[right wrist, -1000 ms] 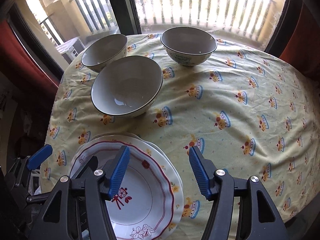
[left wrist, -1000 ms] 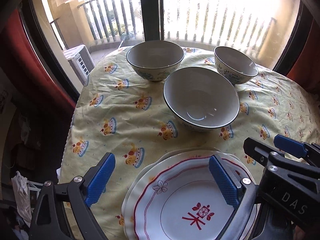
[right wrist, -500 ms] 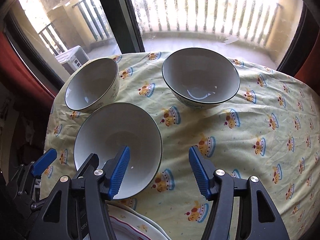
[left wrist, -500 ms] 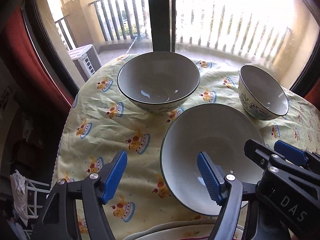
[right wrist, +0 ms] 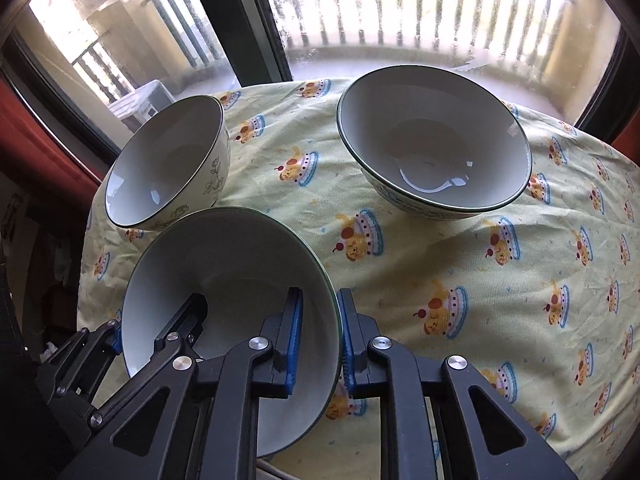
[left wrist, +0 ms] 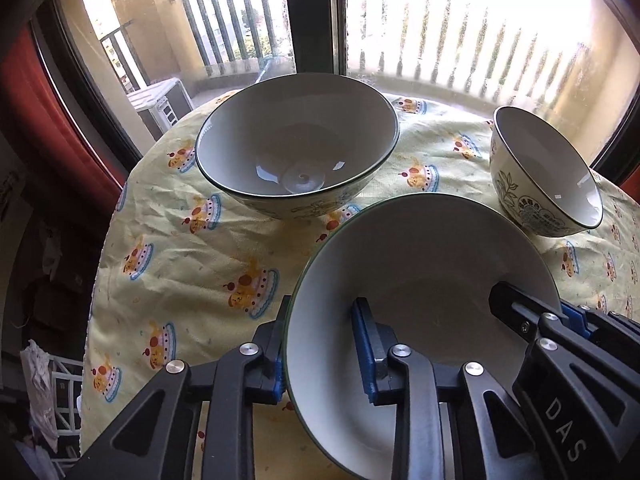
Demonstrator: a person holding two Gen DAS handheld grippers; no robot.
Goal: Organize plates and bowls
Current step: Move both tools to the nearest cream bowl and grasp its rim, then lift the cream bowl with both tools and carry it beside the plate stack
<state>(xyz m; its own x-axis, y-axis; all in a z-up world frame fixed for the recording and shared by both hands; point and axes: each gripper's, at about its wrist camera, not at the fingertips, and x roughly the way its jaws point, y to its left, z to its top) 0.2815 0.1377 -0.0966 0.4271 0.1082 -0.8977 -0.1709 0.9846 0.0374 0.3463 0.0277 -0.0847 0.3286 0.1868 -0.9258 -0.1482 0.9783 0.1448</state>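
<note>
A large white bowl with a dark green rim (left wrist: 420, 280) (right wrist: 224, 280) sits nearest me on the yellow tablecloth. My left gripper (left wrist: 322, 356) is shut on its left rim, one finger inside and one outside. My right gripper (right wrist: 318, 340) is shut on its right rim the same way. A second large bowl (left wrist: 296, 156) (right wrist: 436, 148) stands behind it. A smaller flower-patterned bowl (left wrist: 544, 172) (right wrist: 168, 168) stands beside that. The plates are out of view.
The round table (right wrist: 520, 280) with the cake-print cloth stands against a balcony window (left wrist: 312, 16). Its left edge (left wrist: 100, 240) drops to clutter on the floor. Red curtains hang at both sides.
Both grippers moved forward from over the red-rimmed plates to the near bowl and closed on its opposite rims. The plates dropped out of view.
</note>
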